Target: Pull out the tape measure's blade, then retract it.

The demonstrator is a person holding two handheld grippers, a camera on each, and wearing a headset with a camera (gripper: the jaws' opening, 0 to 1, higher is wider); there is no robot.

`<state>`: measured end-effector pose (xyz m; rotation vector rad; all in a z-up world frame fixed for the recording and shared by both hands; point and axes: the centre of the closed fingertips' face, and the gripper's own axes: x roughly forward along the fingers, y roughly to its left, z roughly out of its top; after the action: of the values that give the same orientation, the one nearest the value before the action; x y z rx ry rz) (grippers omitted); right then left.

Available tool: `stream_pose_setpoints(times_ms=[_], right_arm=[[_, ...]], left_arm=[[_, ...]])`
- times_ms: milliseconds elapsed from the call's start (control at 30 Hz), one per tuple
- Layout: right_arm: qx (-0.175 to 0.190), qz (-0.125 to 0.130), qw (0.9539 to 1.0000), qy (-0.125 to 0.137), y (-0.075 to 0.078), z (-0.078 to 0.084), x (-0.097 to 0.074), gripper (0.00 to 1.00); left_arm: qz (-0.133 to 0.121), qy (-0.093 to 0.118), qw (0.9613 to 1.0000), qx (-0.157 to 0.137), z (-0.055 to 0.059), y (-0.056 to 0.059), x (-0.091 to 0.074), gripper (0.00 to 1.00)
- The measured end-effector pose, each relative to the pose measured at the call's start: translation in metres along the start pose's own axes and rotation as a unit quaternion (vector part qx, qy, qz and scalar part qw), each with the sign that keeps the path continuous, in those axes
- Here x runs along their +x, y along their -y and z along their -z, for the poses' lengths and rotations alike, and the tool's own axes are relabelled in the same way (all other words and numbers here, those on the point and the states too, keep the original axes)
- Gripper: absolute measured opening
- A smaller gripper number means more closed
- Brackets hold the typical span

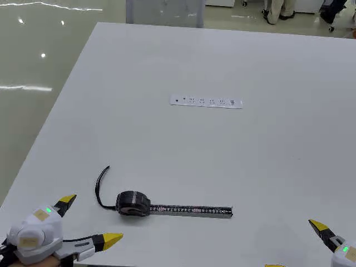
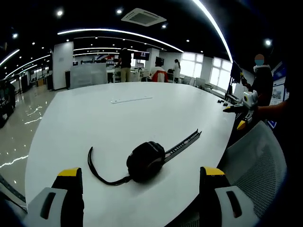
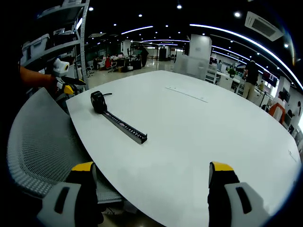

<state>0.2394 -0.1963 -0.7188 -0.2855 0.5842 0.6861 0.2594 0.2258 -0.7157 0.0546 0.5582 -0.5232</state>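
Yellow-tipped left gripper (image 1: 90,218), jaws apart

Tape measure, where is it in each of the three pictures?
Head view: tape measure low, left of centre, blade out rightward.
Left gripper view: tape measure low centre, above the jaws.
Right gripper view: tape measure upper left.
Shared landmark: white power strip beyond it on the table.
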Motion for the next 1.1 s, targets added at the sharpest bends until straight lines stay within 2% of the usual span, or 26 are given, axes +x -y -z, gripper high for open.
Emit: stream_pose_setpoints(times_ms=[67,167,267,367,400,467,500,533,633,700,767,900,933,1000,1100], right_arm=[[-0.006,0.0,1.0,0.002,0.001,-0.005,0.002,1.0],[-0.035,-0.011,0.9993,-0.007,0.0,-0.014,0.008,1.0],[-0.051,-0.024,0.9984,-0.008,0.0,-0.023,0.013,1.0],[-0.066,-0.032,0.9973,-0.01,0.001,-0.03,0.018,1.0],[-0.07,-0.035,0.9969,-0.011,0.001,-0.032,0.02,1.0],[-0.082,-0.043,0.9956,-0.018,0.0,-0.034,0.024,1.0],[-0.092,-0.051,0.9942,-0.025,-0.001,-0.034,0.027,1.0],[-0.103,-0.055,0.9928,-0.03,-0.002,-0.034,0.03,1.0],[-0.121,-0.073,0.989,-0.043,-0.005,-0.036,0.038,1.0],[-0.127,-0.08,0.9876,-0.045,-0.005,-0.04,0.044,1.0],[-0.14,-0.088,0.9847,-0.055,-0.004,-0.041,0.052,1.0],[-0.157,-0.104,0.9798,-0.067,-0.003,-0.044,0.064,0.99],[-0.161,-0.11,0.9785,-0.068,-0.002,-0.045,0.069,0.99],[-0.164,-0.118,0.9766,-0.074,-0.003,-0.047,0.076,0.98],[-0.183,-0.131,0.9706,-0.086,-0.004,-0.046,0.085,0.97]], left_arm=[[-0.002,-0.006,0.9998,0.017,-0.002,0.004,0.005,1.0],[-0.004,-0.022,0.9997,0.014,-0.007,0.016,0.016,1.0],[0.001,-0.02,0.9998,0.009,-0.016,0.027,0.025,0.99],[-0.002,-0.022,0.9997,0.005,-0.018,0.033,0.034,1.0],[-0.004,-0.027,0.9996,0.004,-0.017,0.033,0.037,1.0],[-0.027,-0.062,0.9977,0.008,-0.005,0.027,0.041,1.0],[-0.034,-0.071,0.9969,0.004,-0.001,0.025,0.045,1.0],[-0.033,-0.066,0.9973,0.002,-0.002,0.026,0.048,1.0],[-0.049,-0.072,0.9961,-0.013,-0.003,0.025,0.054,1.0],[-0.053,-0.063,0.9964,-0.019,-0.007,0.03,0.059,1.0],[-0.055,-0.052,0.997,-0.013,-0.01,0.033,0.064,1.0],[-0.08,-0.063,0.9946,-0.019,-0.003,0.029,0.075,1.0],[-0.101,-0.072,0.9918,-0.027,0.002,0.025,0.077,1.0],[-0.103,-0.069,0.9921,-0.018,0.002,0.029,0.08,1.0],[-0.105,-0.062,0.9922,-0.028,0.004,0.031,0.084,1.0]])
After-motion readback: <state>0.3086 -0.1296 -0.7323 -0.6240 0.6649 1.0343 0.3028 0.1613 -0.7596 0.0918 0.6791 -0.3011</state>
